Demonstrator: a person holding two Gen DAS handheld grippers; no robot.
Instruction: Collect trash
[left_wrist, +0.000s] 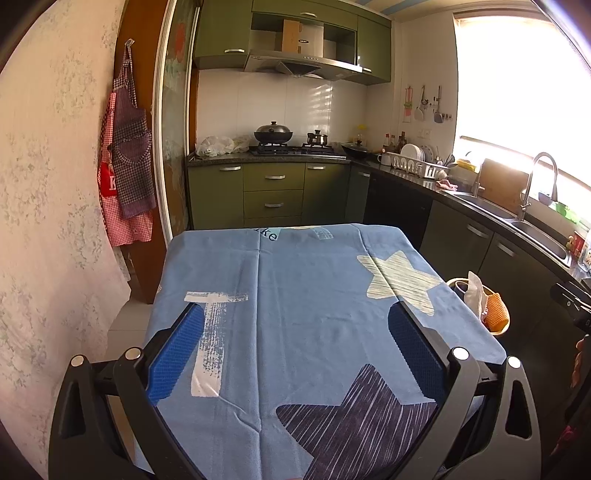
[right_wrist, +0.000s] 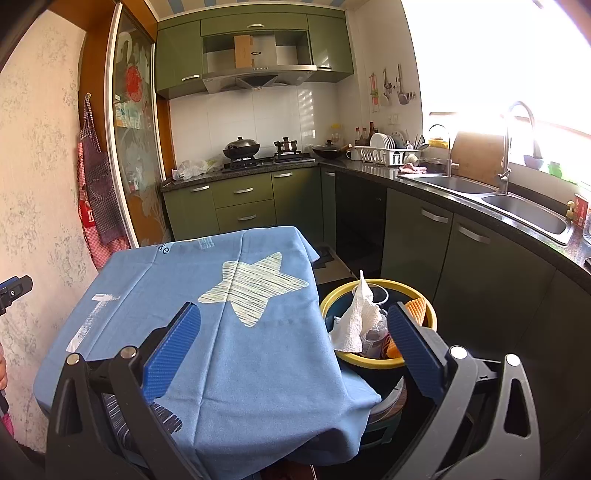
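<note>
A yellow-rimmed trash bin (right_wrist: 330, 295) stands on the floor at the table's right side, also seen in the left wrist view as the bin (left_wrist: 503, 326). It holds a crumpled white paper towel (right_wrist: 360, 317), an orange wrapper (right_wrist: 415, 308) and a clear plastic cup. The table wears a blue cloth (left_wrist: 295, 295) with star prints and nothing lies on it. My left gripper (left_wrist: 295, 328) hovers open over the cloth. My right gripper (right_wrist: 295, 325) is open too, its right finger (right_wrist: 413, 347) in front of the bin, nothing between the fingers.
Green cabinets and a dark counter (right_wrist: 369, 170) run along the back and right, with a stove, pans, a dish rack (right_wrist: 384, 153) and a double sink (right_wrist: 517, 206). Aprons (left_wrist: 127, 162) hang on the left wall. Flattened cardboard (right_wrist: 328, 264) lies on the floor behind the bin.
</note>
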